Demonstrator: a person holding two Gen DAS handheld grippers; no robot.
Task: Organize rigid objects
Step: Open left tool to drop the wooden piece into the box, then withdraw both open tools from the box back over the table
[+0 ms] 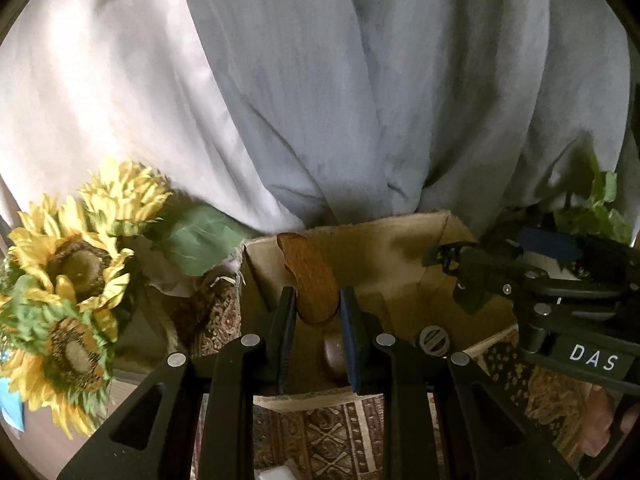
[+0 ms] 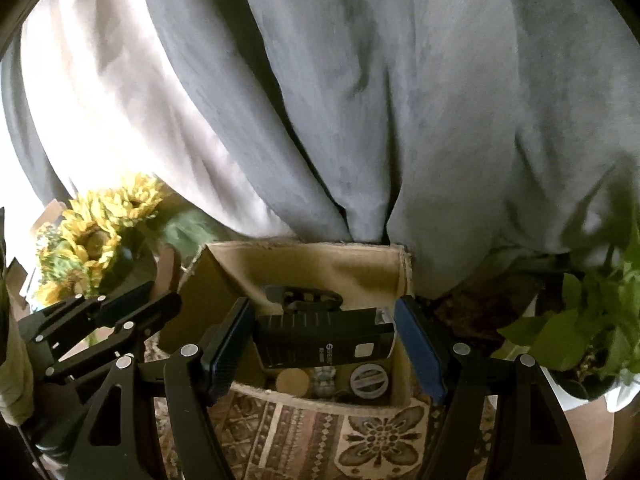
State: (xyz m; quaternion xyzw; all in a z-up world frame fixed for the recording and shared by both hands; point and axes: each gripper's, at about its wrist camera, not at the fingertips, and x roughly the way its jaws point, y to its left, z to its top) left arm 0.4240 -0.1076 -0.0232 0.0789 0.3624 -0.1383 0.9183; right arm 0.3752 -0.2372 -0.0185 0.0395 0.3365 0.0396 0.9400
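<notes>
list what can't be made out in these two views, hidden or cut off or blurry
- Left wrist view: the wooden piece runs down between the left gripper fingers; its lower end is hidden.
- Right wrist view: the black device between the right gripper fingers covers much of the cardboard box floor; its label is too small to read.
- Both views: the sunflowers are blurred.

One cardboard box [image 2: 304, 264] stands open, and inside it show one black device [image 2: 324, 340], one black clip-like piece [image 2: 304, 298], one round tin [image 2: 368, 378], one tan disc [image 2: 294, 380] and one small jar [image 2: 323, 380]. One wooden piece [image 1: 310, 276] sits between the fingers of the left tool [image 1: 318, 312], and the right tool [image 2: 320, 344] makes two tools in all. At least three sunflowers [image 1: 76, 268], one leafy plant [image 2: 592, 320] and one grey curtain [image 2: 400, 100] complete the count.
</notes>
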